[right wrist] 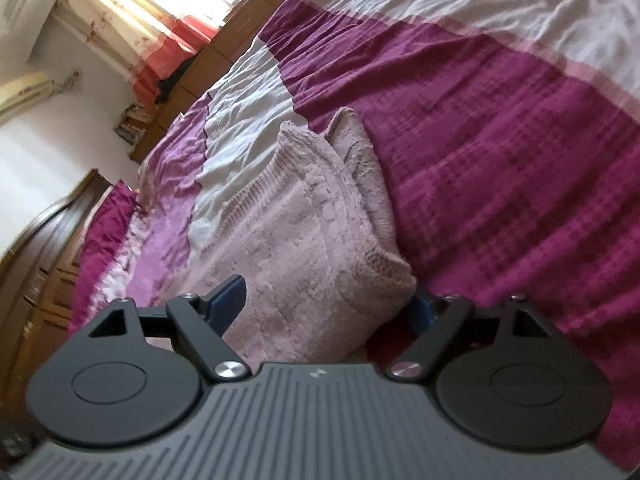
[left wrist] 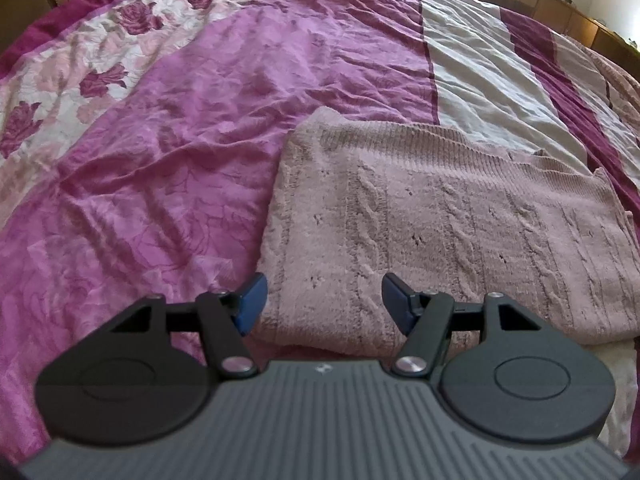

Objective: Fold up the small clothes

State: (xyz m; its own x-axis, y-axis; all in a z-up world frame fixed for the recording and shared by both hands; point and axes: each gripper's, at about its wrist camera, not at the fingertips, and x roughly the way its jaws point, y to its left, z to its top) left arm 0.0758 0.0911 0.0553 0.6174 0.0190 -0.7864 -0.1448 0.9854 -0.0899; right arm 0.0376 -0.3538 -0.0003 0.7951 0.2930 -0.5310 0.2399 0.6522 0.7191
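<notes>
A pale pink cable-knit sweater (left wrist: 440,220) lies folded into a rectangle on the bed. In the left wrist view my left gripper (left wrist: 323,300) hovers over its near left edge, with blue pads (left wrist: 250,300) apart and nothing between them. In the right wrist view the same sweater (right wrist: 304,232) runs away from the camera, and its near folded corner sits between the fingers of my right gripper (right wrist: 326,308). Those jaws stand wide and the left pad (right wrist: 228,304) does not press on the knit. The right pad is partly hidden behind the fold.
The bedspread (left wrist: 180,160) is rumpled, with pink, magenta and pale grey bands and a rose print at the far left. A wooden bed frame (right wrist: 48,248) and a curtained window (right wrist: 132,20) lie beyond the bed. A wooden cabinet (left wrist: 568,12) lines the far side.
</notes>
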